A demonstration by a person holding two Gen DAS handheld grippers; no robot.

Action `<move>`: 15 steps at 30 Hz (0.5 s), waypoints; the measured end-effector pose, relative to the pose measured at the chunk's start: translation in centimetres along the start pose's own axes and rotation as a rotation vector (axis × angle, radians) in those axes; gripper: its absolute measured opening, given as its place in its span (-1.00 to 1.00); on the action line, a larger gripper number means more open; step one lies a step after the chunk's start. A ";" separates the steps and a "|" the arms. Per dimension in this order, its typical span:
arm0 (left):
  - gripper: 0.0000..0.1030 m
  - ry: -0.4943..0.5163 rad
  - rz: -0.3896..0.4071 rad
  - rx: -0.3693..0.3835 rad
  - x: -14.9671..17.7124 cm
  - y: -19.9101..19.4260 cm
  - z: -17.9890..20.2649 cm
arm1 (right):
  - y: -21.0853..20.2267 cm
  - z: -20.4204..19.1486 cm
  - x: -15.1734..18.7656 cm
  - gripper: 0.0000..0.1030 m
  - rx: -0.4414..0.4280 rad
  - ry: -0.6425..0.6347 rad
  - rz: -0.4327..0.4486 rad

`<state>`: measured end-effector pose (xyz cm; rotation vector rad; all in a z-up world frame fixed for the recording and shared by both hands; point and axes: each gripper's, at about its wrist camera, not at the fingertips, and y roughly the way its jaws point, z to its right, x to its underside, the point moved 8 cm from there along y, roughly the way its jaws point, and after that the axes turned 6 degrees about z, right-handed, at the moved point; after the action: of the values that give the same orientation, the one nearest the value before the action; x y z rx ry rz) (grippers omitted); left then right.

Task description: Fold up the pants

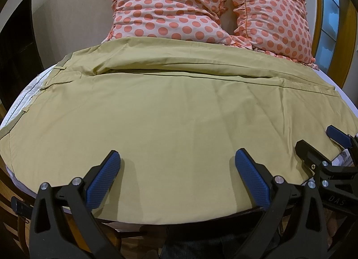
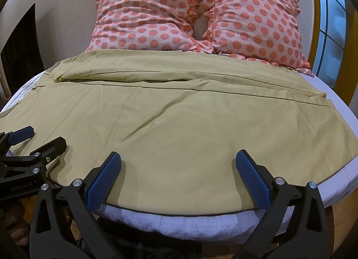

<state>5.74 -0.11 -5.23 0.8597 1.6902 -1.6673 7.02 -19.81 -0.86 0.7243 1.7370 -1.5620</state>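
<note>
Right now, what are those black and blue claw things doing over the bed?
A person holds a gripper in each hand, about to fold the khaki pants spread flat across the bed. The left gripper and the right gripper both hover at the near edge of the pants, jaws wide open, gripping nothing yet. The legs lie side by side, with two polka-dot pillows behind them. No fold is made.

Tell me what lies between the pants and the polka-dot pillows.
Nothing: in both views the far edge of the pants runs right up against the polka-dot pillows, with no bare bed showing between them.
</note>
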 end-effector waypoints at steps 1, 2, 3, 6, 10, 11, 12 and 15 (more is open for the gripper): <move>0.97 0.000 0.000 0.000 0.0 0.0 0.0 | 0.0 0.0 0.0 0.97 0.000 0.000 0.000; 0.97 0.000 0.001 0.000 0.0 0.0 0.0 | 0.0 0.0 0.0 0.97 0.000 0.000 0.000; 0.97 0.000 0.001 0.000 0.0 0.0 0.0 | 0.0 0.0 0.0 0.97 0.000 0.000 0.001; 0.97 0.000 0.002 0.000 0.0 0.0 0.0 | -0.1 0.0 0.0 0.97 0.000 0.000 0.001; 0.97 0.001 0.002 0.000 0.0 0.0 0.0 | 0.0 -0.1 0.1 0.97 0.000 0.000 0.002; 0.97 0.000 0.002 -0.001 0.0 0.0 0.0 | 0.1 -0.2 0.2 0.97 0.000 0.000 0.002; 0.97 0.001 0.003 -0.001 0.0 0.0 0.0 | 0.1 -0.2 0.3 0.97 0.000 0.000 0.003; 0.97 0.001 0.003 -0.001 0.0 0.0 0.0 | 0.3 -0.4 0.4 0.97 0.000 -0.001 0.007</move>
<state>5.72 -0.12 -5.21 0.8623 1.6888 -1.6642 6.93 -19.42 -1.31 0.7291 1.7320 -1.5569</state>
